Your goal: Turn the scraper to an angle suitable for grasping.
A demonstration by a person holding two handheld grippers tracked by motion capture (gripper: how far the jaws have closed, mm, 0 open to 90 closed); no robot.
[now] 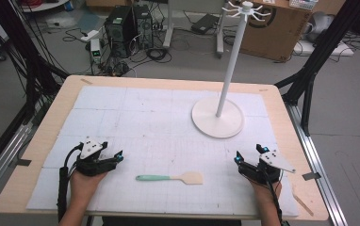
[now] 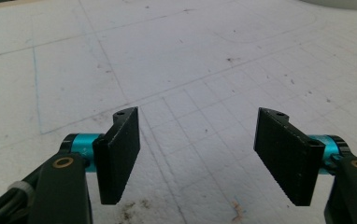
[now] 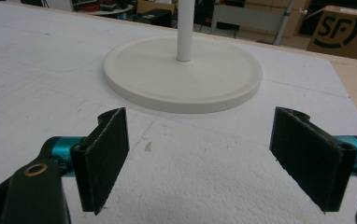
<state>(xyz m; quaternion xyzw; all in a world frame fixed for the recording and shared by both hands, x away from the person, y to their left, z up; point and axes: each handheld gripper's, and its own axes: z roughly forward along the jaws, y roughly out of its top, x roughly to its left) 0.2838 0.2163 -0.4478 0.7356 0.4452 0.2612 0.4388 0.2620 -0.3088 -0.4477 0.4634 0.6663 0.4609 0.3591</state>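
Fingers spread wide on both sides, nothing between them: left gripper low over the white mat at the near left of the bench, right gripper at the near right, aimed toward the rack base. Black pads and bare, foam visible in the gap.

Spatula flat on the mat between the two grippers, near the front edge, apart from both; green handle toward the left gripper, pale blade toward the right.

Risks, as judged: spatula lies flat and thin, so fingers coming down square could scrape the foam and push it away instead of pinching it. A grip far out on the handle likely lets the blade end sag or swing.

Surroundings: tall white hook rack standing far right of centre, well apart from the spatula. Nothing between either gripper and the spatula. Pole and hooks a possible snag on any lift toward them.
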